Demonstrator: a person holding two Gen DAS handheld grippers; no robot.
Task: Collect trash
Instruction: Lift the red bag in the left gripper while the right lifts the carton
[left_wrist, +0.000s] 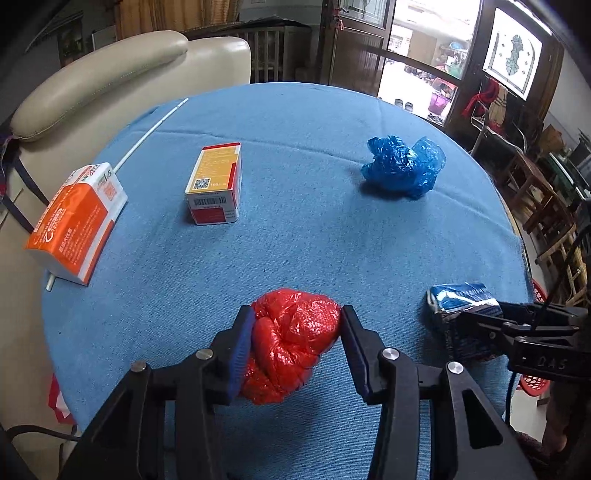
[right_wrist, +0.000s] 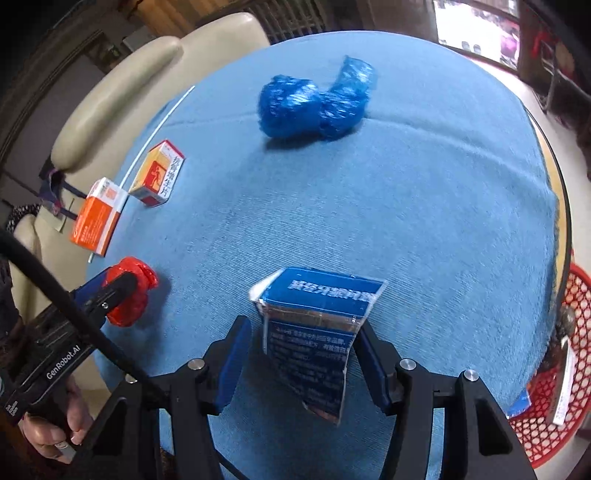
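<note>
Two pieces of trash sit between my jaws; the red plastic wad (left_wrist: 291, 343) lies between the left gripper (left_wrist: 295, 339) fingers, its left side against the blue pad, the right finger just at its edge, so I cannot tell whether it is pinched; the torn blue carton (right_wrist: 317, 332) stands between the right gripper (right_wrist: 306, 347) fingers, touching the right pad, clear of the left one, so those jaws are spread. From the left wrist view, the crumpled blue bag (left_wrist: 402, 166) rests at one o'clock, the yellow-red box (left_wrist: 216, 184) at eleven, the orange box (left_wrist: 74, 221) at ten on the rim of the blue table (left_wrist: 295, 240); open cloth lies between them. The red mesh basket (right_wrist: 546, 387) sits off the table edge at four o'clock in the right wrist view. The carton's long axis runs twelve to six; the wad's runs from one to seven.
</note>
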